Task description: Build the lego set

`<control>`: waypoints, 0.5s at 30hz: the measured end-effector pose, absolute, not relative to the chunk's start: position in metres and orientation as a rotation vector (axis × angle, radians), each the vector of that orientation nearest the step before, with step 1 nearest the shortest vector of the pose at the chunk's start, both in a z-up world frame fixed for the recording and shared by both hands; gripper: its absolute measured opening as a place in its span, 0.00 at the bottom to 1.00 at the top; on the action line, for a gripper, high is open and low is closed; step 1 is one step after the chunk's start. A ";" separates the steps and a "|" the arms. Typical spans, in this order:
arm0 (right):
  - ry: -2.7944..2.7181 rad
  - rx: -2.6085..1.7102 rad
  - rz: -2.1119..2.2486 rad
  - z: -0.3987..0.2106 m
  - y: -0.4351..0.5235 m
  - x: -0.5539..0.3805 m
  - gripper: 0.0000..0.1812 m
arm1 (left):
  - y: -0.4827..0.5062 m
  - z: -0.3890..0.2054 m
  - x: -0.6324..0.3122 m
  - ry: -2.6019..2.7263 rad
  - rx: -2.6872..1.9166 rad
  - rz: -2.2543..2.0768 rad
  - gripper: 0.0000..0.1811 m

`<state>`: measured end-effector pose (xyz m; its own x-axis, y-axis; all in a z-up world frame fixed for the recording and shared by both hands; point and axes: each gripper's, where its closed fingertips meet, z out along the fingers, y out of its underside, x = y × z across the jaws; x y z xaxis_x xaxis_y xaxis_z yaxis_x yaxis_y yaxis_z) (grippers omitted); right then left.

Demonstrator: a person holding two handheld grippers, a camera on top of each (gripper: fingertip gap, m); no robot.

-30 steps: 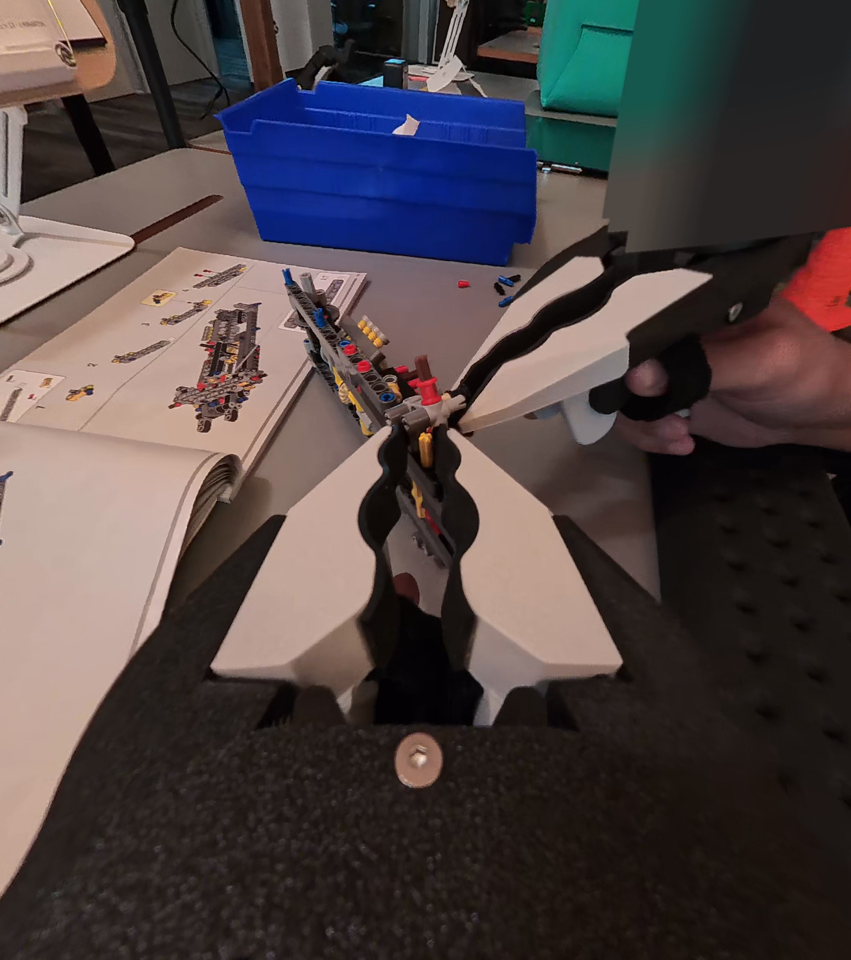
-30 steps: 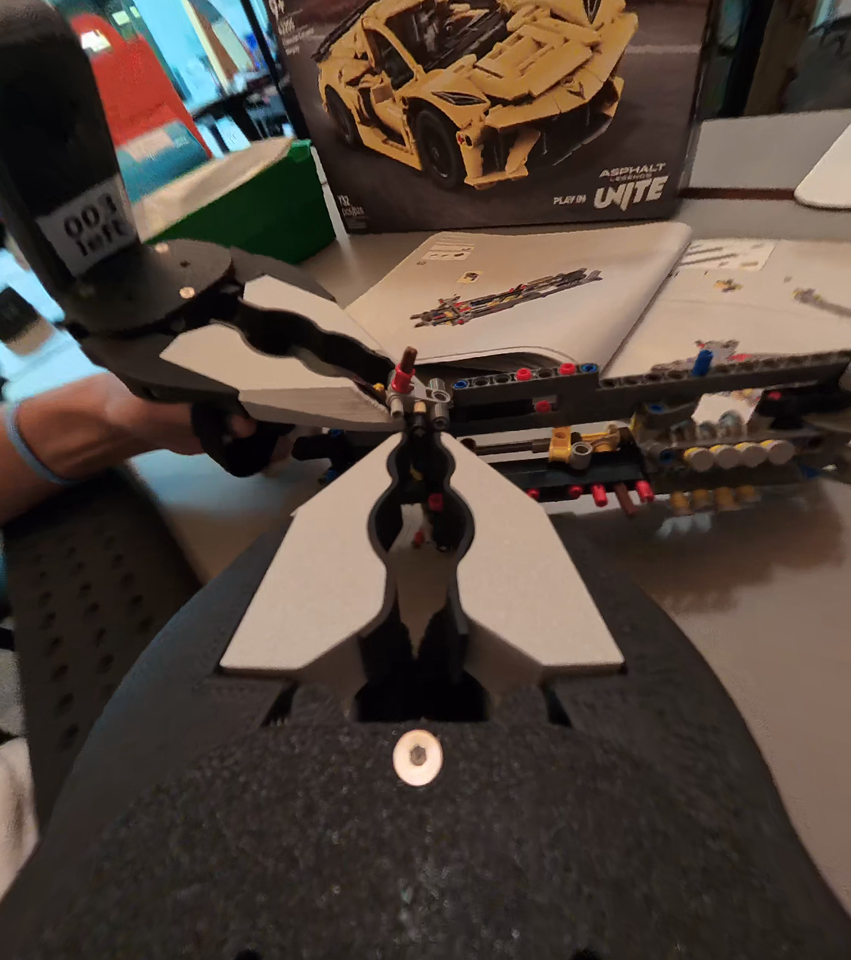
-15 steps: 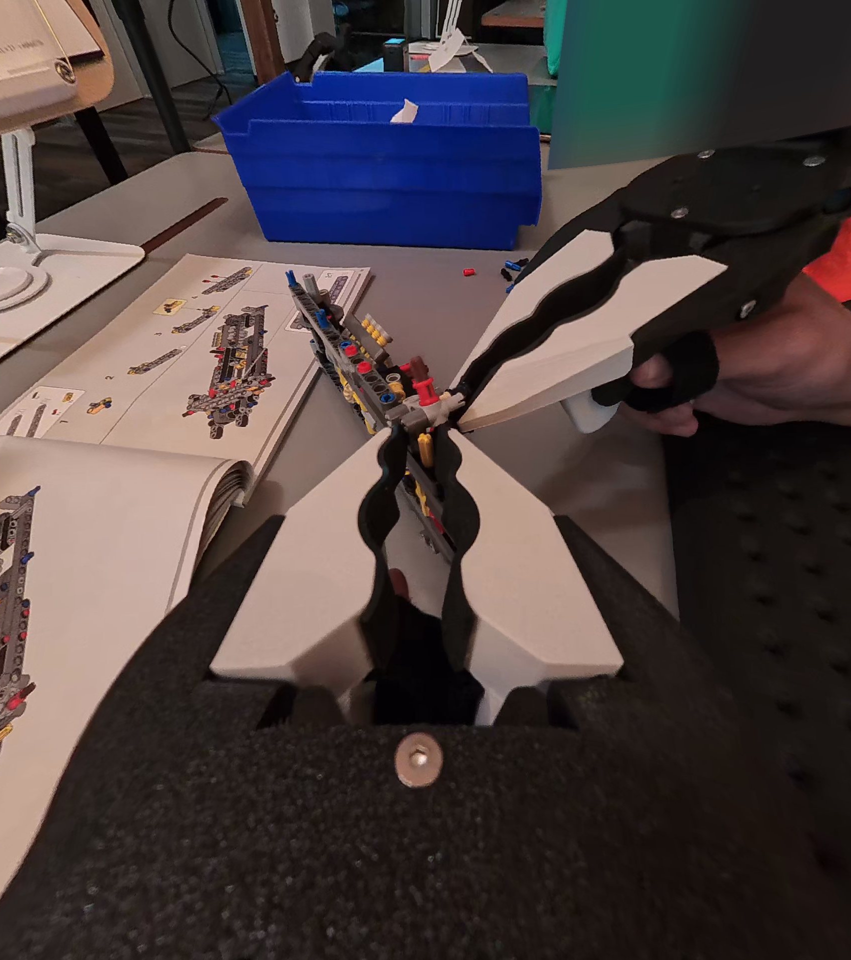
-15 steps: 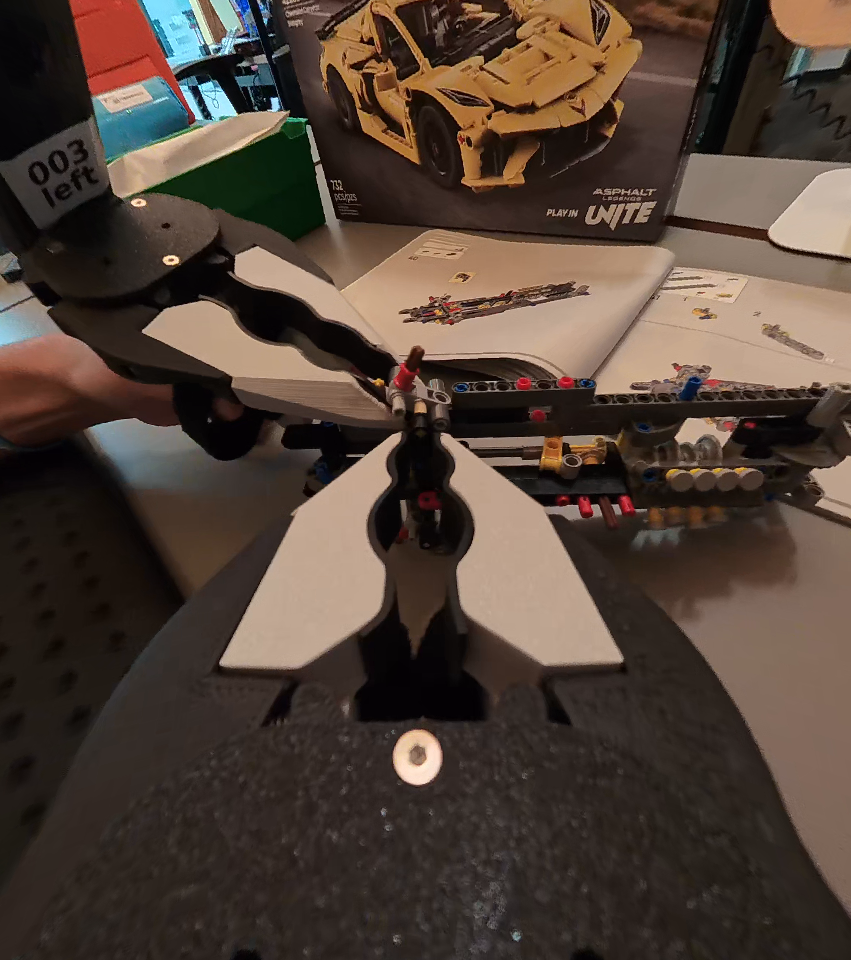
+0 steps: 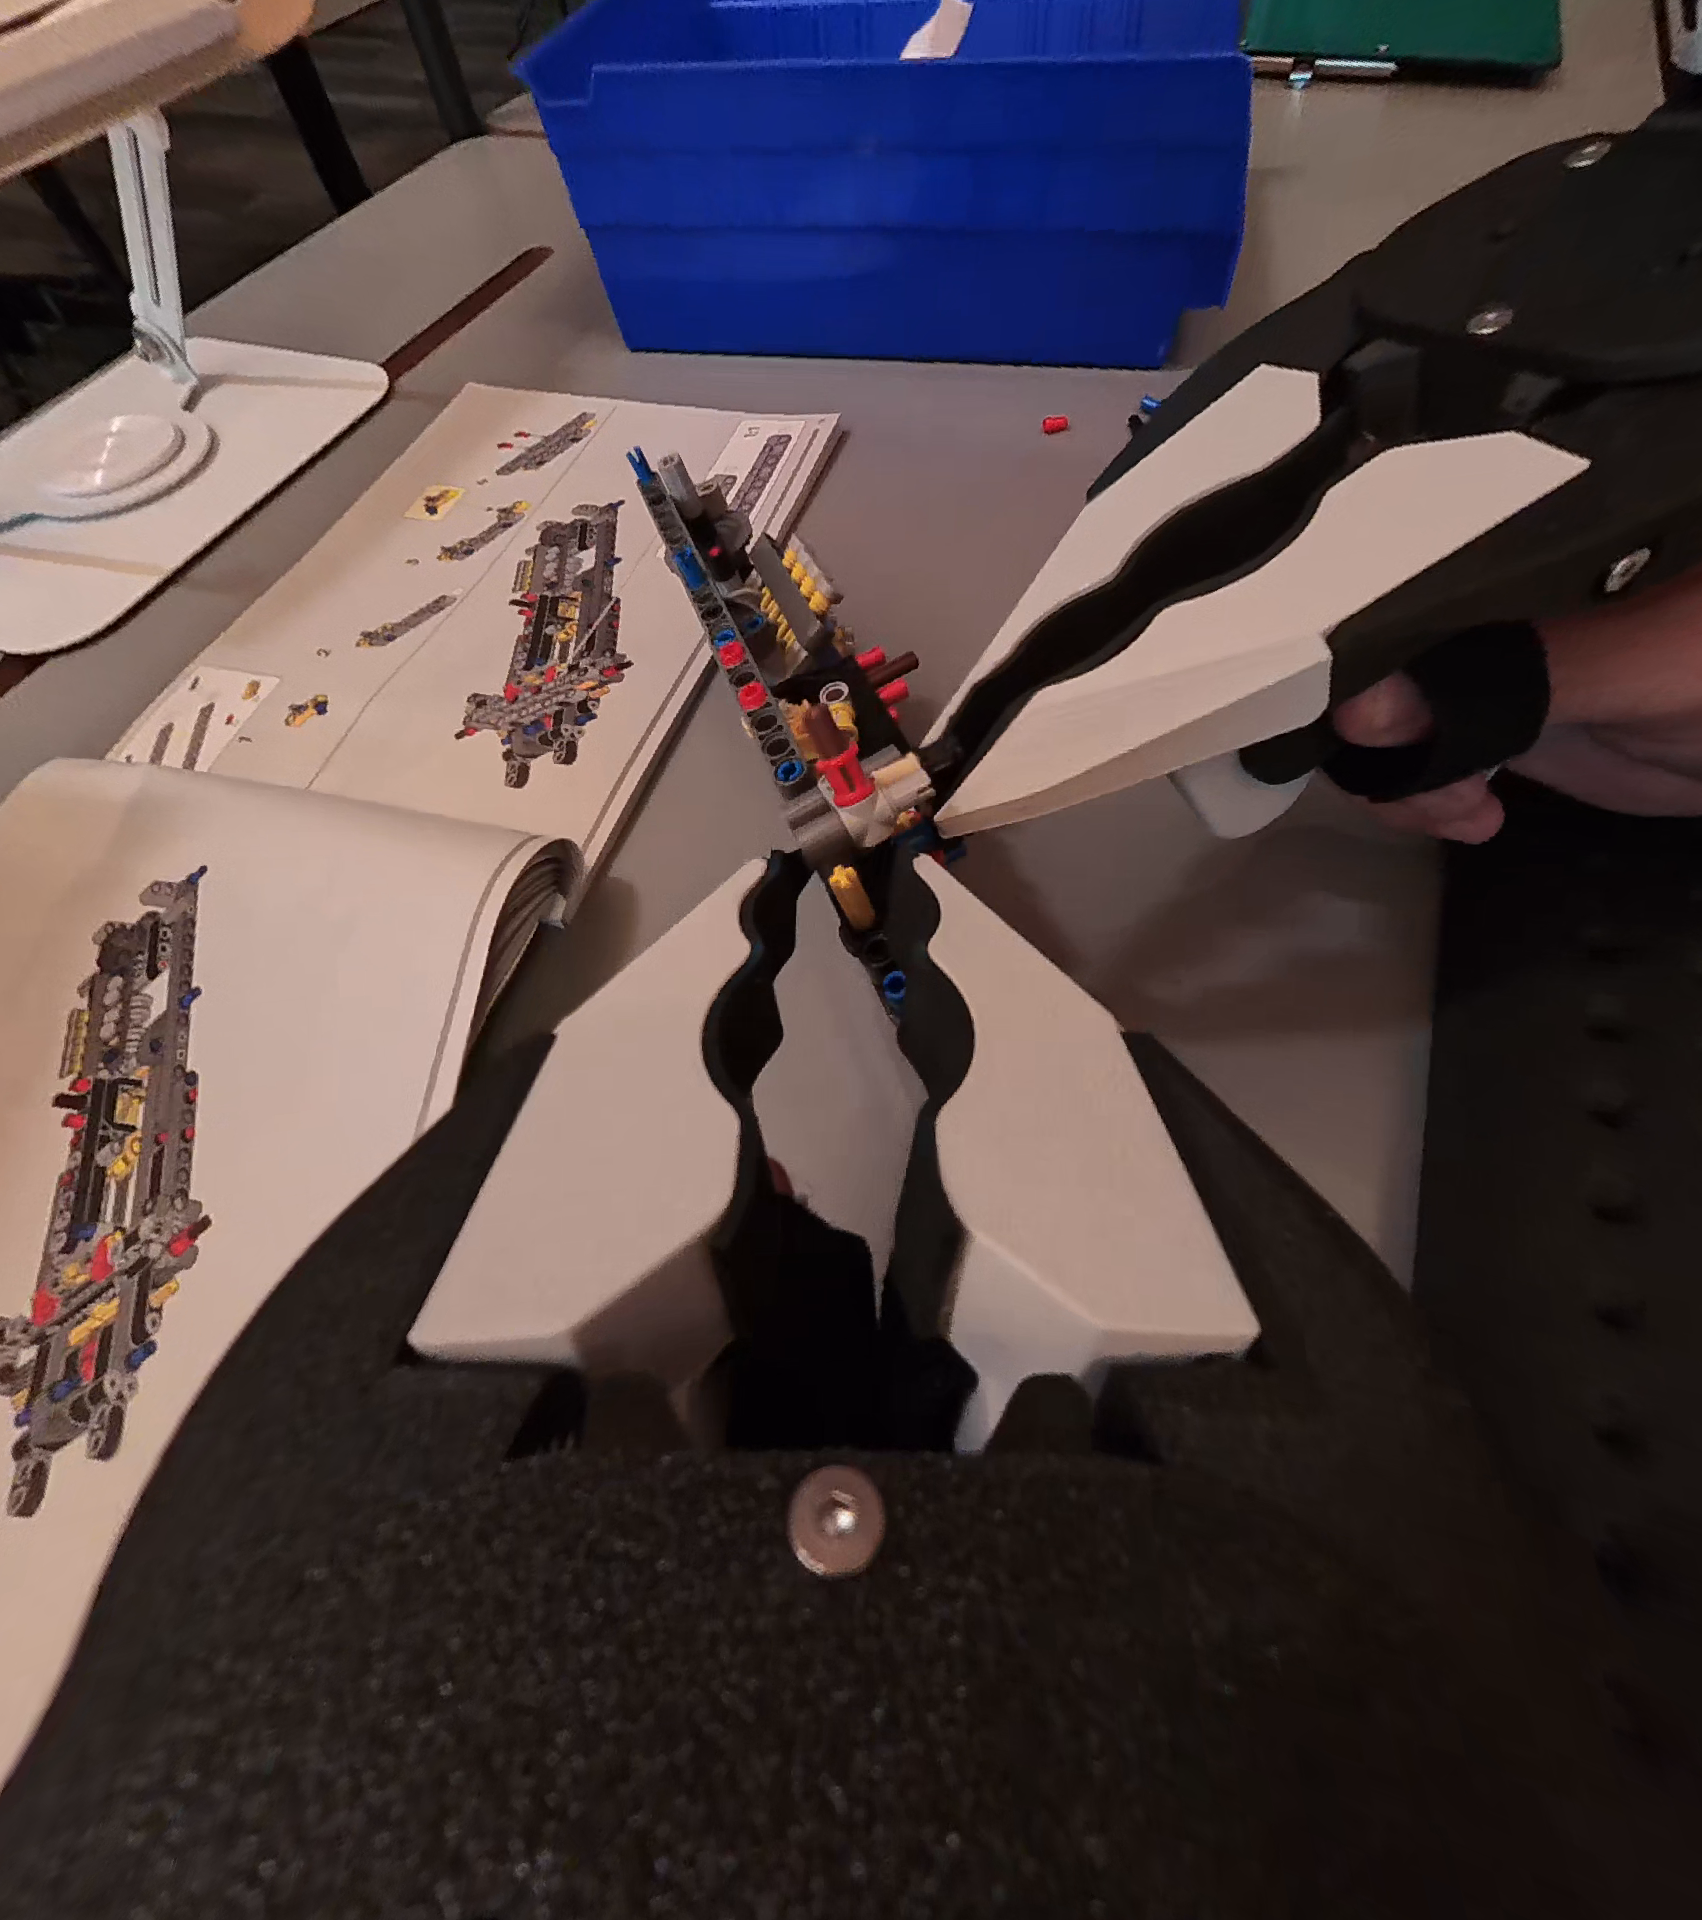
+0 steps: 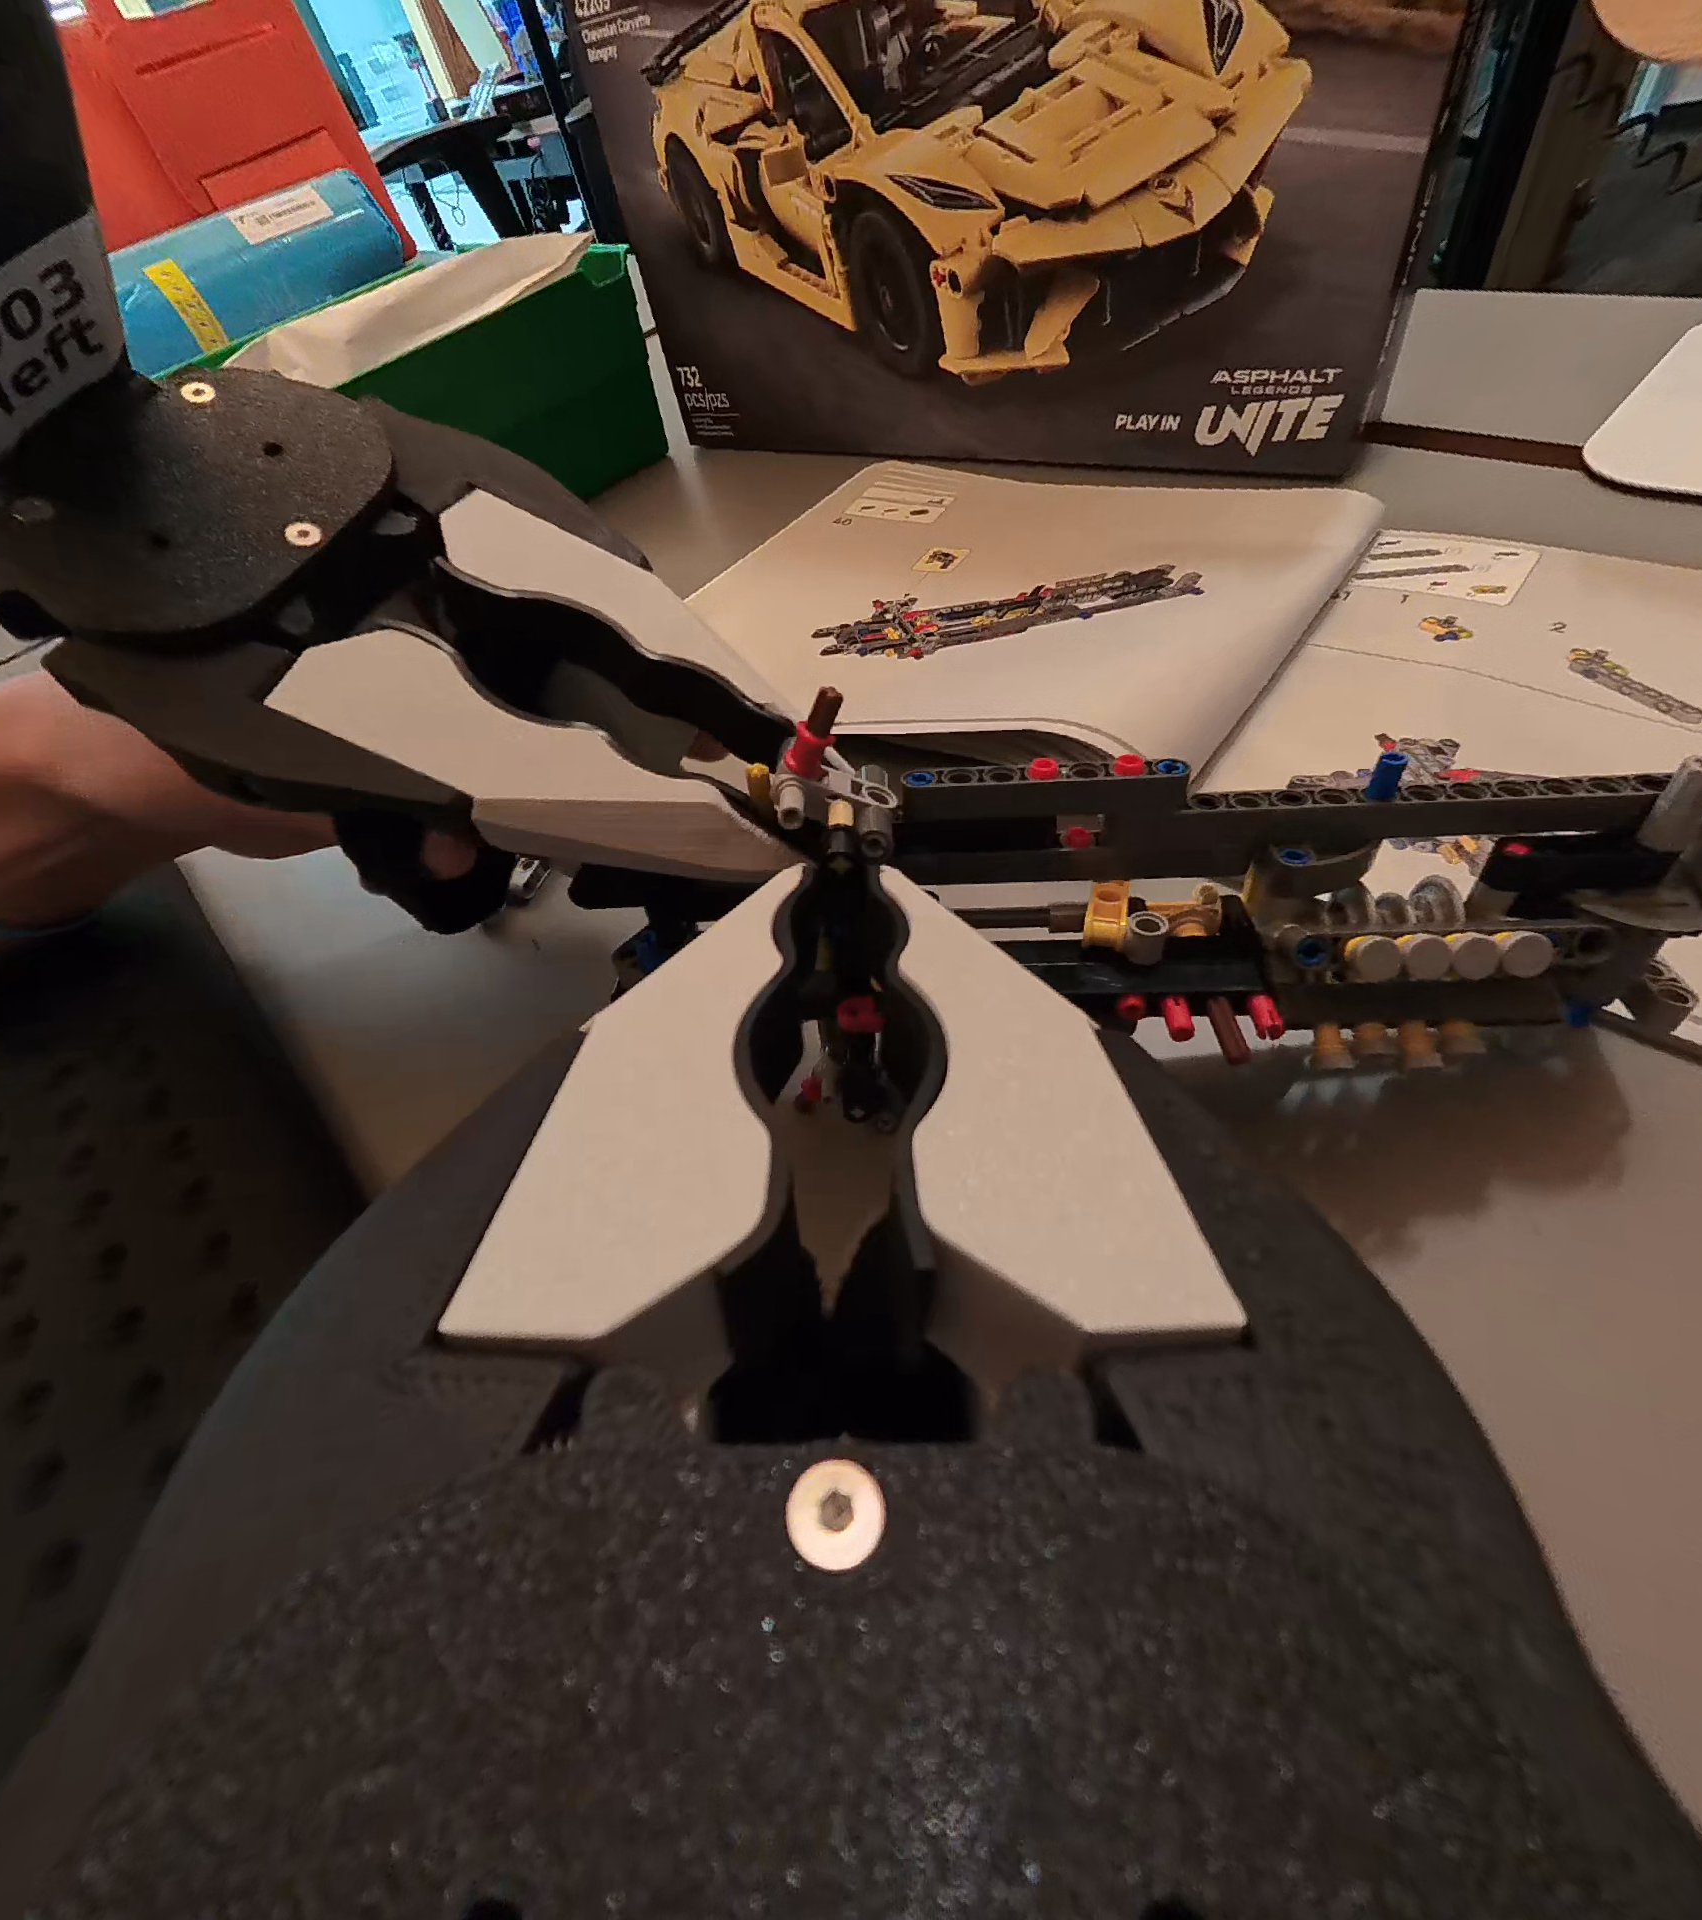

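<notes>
The lego chassis (image 5: 743,623) is a long dark grey frame with red, blue and yellow pins, and it stretches away over the table. My left gripper (image 5: 842,873) is shut on its near end. The right gripper (image 5: 935,805) comes in from the right, and its tips close on the same end beside a red pin (image 5: 839,774). In the right wrist view the chassis (image 6: 1346,821) runs off to the right. My right gripper (image 6: 842,873) is shut on its end, and the left gripper (image 6: 774,805) grips it from the left.
An open instruction booklet (image 5: 359,675) lies left of the chassis, and it also shows in the right wrist view (image 6: 1034,582). A blue bin (image 5: 888,187) stands behind, a white stand base (image 5: 99,488) at far left. The set box (image 6: 1013,208) and a green bin (image 6: 514,353) stand at the back. Small loose pieces (image 5: 1055,423) lie near the bin.
Both grippers stay shut on the same end of the chassis. Both views have shifted slightly, with the blue bin now higher in the left wrist view. The hold is unchanged.
</notes>
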<state>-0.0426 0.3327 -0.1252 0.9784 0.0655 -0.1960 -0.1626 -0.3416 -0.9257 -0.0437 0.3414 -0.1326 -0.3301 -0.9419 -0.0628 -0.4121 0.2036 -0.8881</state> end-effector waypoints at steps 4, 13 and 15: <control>0.057 -1.912 0.223 -0.125 0.335 -0.044 0.04 | 0.344 -0.134 -0.046 1.853 -1.295 -1.044 0.09; 0.047 -1.913 0.210 -0.126 0.336 -0.044 0.04 | 0.347 -0.140 -0.052 1.888 -1.326 -1.007 0.13; 0.048 -1.910 0.211 -0.126 0.336 -0.044 0.04 | 0.345 -0.143 -0.054 1.891 -1.406 -1.070 0.13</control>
<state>-0.0444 0.3365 -0.1263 0.9830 0.0698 -0.1699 -0.1363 -0.3433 -0.9293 -0.0543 0.3455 -0.1428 -0.3046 -0.9520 0.0315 -0.5170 0.1375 -0.8449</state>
